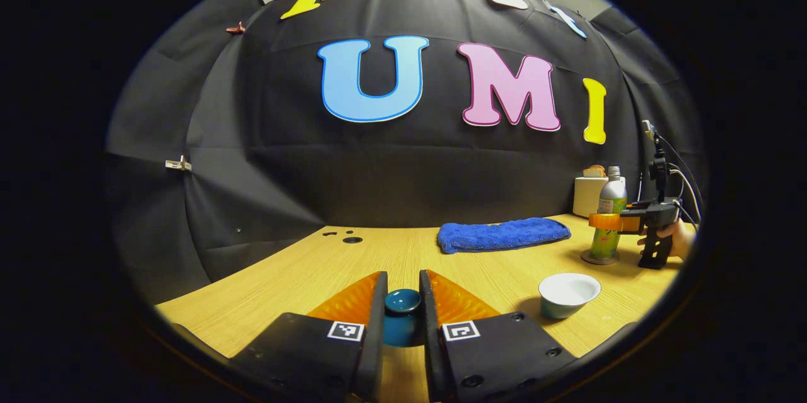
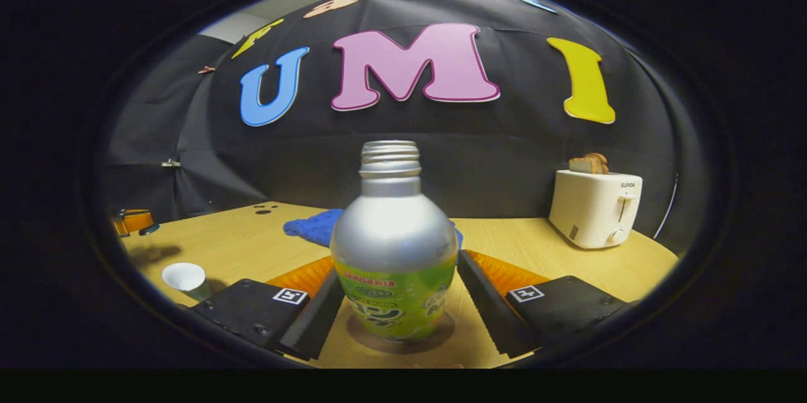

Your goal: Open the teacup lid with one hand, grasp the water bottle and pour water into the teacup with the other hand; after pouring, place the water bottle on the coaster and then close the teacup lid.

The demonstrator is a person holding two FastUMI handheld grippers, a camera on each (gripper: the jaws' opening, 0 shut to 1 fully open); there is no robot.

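At the bottom centre of the left gripper view, the left gripper [image 1: 403, 299] points forward and level over the wooden table [image 1: 265, 283], its jaws narrowed onto the teal teacup lid [image 1: 403, 302], which sits between the fingers; both appear to touch it. To the lower right of the frame stands the uncovered teacup [image 1: 568, 294], its white inside showing. Farther back lies a folded blue towel [image 1: 501, 234]. At the right edge, a hand [image 1: 679, 238] holds the right gripper [image 1: 606, 221] level, reaching leftward at the water bottle [image 1: 609, 217], which stands upright on the round coaster [image 1: 599, 258].

In the right gripper view, the right gripper's fingers [image 2: 318, 318] flank the bottle's lower body at bottom centre, jaws set wide with a small gap visible on the right side, so it does not have firm hold of the bottle. The bottle, cap off, rests on the coaster. The teacup is at the lower left, and the left gripper shows farther off at the left edge. A white toaster [image 2: 596, 209] with bread in its slots stands at the right, near the wall.
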